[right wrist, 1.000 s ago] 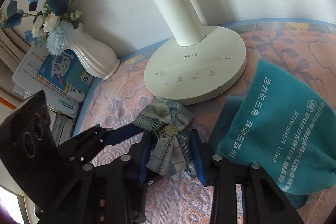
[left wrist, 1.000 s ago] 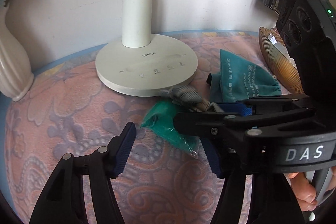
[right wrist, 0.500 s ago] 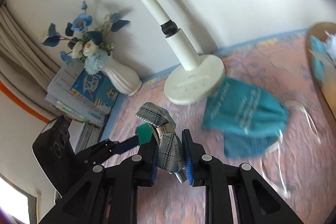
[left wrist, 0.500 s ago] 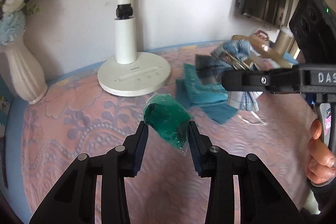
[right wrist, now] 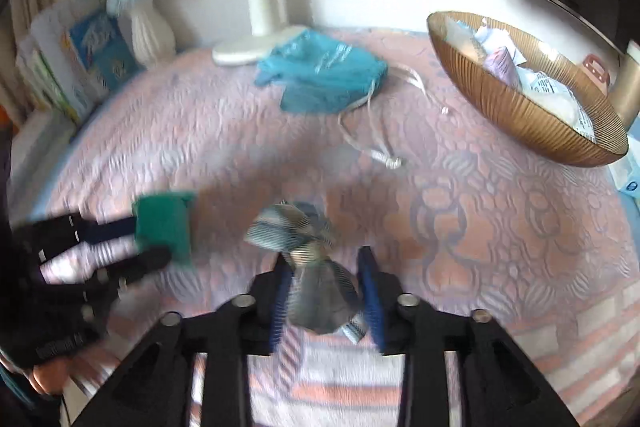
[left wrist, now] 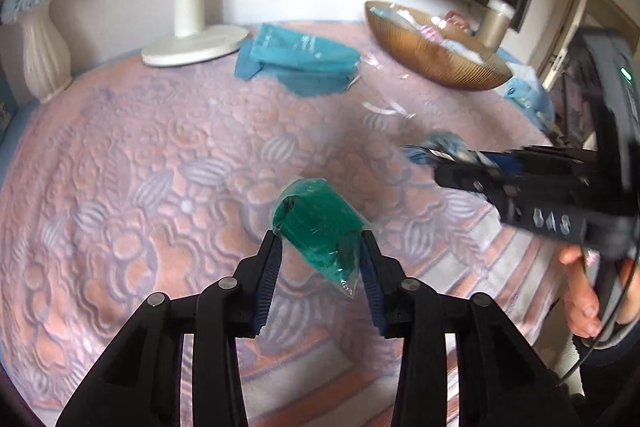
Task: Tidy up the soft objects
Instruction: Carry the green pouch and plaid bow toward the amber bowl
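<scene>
My left gripper (left wrist: 320,263) is shut on a green cloth roll in clear plastic (left wrist: 318,227) and holds it above the patterned pink cloth. The roll also shows in the right wrist view (right wrist: 164,223). My right gripper (right wrist: 324,291) is shut on a plaid blue-grey bow (right wrist: 308,259), lifted off the cloth; it is blurred in the left wrist view (left wrist: 440,147). A teal drawstring bag (left wrist: 300,63) lies near the lamp base, also visible in the right wrist view (right wrist: 324,75).
A white desk lamp (left wrist: 192,43) and a white vase with blue flowers (left wrist: 44,55) stand at the back. A ribbed amber bowl (right wrist: 516,107) holding packets sits at the back right. Books (right wrist: 80,67) are stacked on the left.
Both grippers closed on their objects, lifted them off the cloth and pulled back toward the near side. The lamp and teal bag now lie farther away.
</scene>
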Demonstrator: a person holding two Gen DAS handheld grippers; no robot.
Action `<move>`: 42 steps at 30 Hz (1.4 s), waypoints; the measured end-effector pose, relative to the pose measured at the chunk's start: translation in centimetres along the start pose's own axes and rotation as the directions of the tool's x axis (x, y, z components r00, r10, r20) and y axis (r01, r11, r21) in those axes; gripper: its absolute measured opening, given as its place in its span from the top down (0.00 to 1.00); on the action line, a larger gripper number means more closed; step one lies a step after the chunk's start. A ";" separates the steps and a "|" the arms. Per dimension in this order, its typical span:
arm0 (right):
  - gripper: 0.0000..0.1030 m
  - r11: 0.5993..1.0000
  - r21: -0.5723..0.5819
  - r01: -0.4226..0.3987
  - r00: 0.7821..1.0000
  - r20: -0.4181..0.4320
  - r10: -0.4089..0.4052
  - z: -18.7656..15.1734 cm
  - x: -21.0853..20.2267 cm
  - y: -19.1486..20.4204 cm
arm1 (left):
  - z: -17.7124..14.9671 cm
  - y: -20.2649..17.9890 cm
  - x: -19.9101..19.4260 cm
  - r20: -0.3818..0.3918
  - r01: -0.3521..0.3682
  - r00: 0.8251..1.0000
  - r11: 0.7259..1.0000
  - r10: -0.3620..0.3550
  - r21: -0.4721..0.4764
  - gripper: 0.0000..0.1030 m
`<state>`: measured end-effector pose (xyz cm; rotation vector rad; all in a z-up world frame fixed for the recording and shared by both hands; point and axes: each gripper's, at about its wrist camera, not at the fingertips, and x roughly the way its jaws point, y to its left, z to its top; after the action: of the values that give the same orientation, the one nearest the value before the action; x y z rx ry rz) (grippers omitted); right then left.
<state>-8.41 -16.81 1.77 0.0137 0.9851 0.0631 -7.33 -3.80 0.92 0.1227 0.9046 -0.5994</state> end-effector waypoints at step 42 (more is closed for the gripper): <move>0.74 0.999 -0.004 0.036 0.986 0.166 -0.035 -1.1 -3.4 -0.1 | 1.7 -1.0 -1.8 0.075 0.033 0.997 0.996 -0.027 -0.078 0.51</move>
<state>-11.22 -17.09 3.94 -0.0048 0.8187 0.0318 -7.49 -4.39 3.50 0.0155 0.8585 -0.5919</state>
